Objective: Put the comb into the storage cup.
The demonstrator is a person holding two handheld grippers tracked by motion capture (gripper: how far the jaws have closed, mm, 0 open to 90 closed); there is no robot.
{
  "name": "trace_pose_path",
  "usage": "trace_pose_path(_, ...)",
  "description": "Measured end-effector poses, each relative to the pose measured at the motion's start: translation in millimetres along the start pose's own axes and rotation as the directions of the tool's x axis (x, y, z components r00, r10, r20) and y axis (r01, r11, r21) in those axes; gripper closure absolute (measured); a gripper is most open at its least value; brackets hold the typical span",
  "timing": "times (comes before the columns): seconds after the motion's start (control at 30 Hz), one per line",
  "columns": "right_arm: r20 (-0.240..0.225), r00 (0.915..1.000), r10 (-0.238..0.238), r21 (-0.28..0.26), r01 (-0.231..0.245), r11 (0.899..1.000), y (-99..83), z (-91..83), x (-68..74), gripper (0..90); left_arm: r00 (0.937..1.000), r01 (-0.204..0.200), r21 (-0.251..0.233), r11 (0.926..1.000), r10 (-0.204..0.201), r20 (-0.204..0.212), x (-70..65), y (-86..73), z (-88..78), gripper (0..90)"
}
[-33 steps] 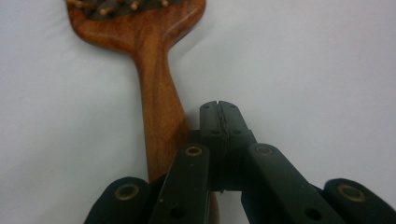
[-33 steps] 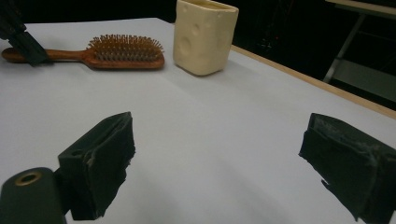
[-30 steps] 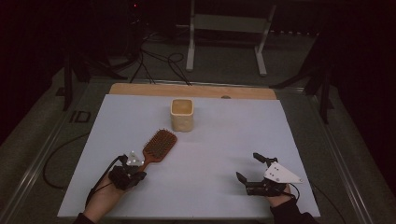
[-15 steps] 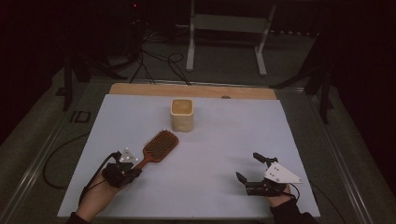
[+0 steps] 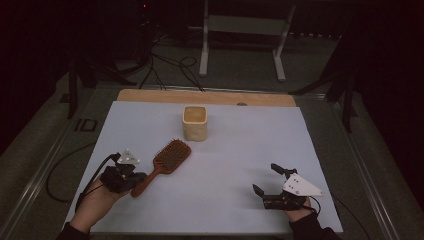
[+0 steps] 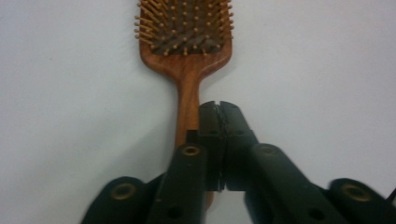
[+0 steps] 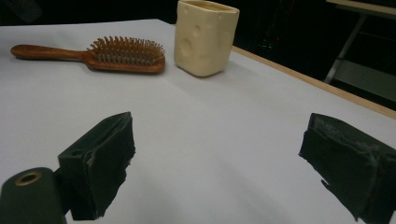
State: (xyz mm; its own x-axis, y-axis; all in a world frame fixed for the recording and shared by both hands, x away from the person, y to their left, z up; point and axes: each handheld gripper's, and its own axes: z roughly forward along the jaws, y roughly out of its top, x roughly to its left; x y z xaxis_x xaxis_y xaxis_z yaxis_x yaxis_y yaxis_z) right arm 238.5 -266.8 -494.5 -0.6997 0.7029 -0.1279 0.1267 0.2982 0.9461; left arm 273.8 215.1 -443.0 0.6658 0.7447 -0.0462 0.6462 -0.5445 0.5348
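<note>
Hairbrush lies bristles up on the white table, near its left front, handle toward us, well apart from the cream cup behind it. Our left gripper hangs over the handle's end; its jaws, pressed together with nothing between them, have just begun to part. Our right gripper rests near the front right edge, jaws wide apart and empty.

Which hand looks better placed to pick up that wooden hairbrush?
Probably the left: its tongs sit shut just over the hairbrush handle, while the right tongs rest open, far across the table.
</note>
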Motion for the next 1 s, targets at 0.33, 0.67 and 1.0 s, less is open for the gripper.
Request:
trace_pose_path(0.33,-0.002,1.0,-0.001,0.003,0.001,1.0,-0.2,0.5,-0.2,8.8,1.0,0.003,0.063,0.998,-0.004,0.009,5.3,8.0,14.4,58.4)
trace_pose_path(0.67,-0.002,1.0,0.005,0.007,-0.005,1.0,-0.5,1.0,-0.3,8.8,1.0,0.005,0.131,0.9913,-0.005,-0.004,5.8,19.3,32.0,17.8)
trace_pose_path(1.0,-0.004,1.0,0.007,0.01,-0.007,1.0,-0.9,1.8,-0.4,8.8,0.9975,-0.064,0.211,0.9754,0.056,0.043,5.7,26.8,48.9,0.2)
